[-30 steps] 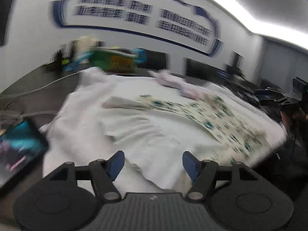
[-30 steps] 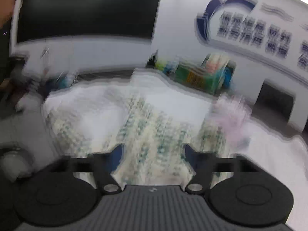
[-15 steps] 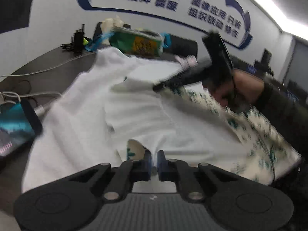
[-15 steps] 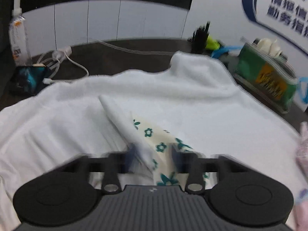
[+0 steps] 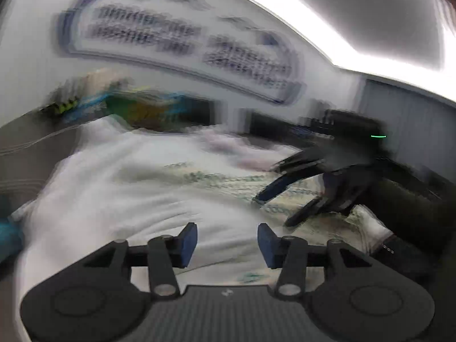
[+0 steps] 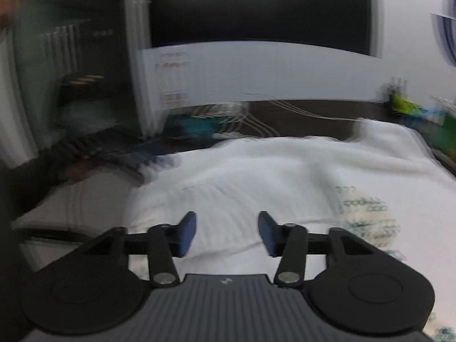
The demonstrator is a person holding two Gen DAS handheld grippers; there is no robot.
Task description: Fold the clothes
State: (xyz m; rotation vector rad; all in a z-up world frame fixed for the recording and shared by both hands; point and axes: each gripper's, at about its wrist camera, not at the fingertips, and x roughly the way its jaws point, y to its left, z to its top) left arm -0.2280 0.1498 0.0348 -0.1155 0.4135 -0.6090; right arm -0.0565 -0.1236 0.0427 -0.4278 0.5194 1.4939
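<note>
Garment [image 6: 242, 188] edge near, left gripper [image 5: 227, 240] parted

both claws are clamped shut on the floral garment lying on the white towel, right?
Not quite. The left claw and right claw both stand open, jaws just opened, nothing pinched, as each wrist view shows. The floral garment does lie on the white towel.
</note>
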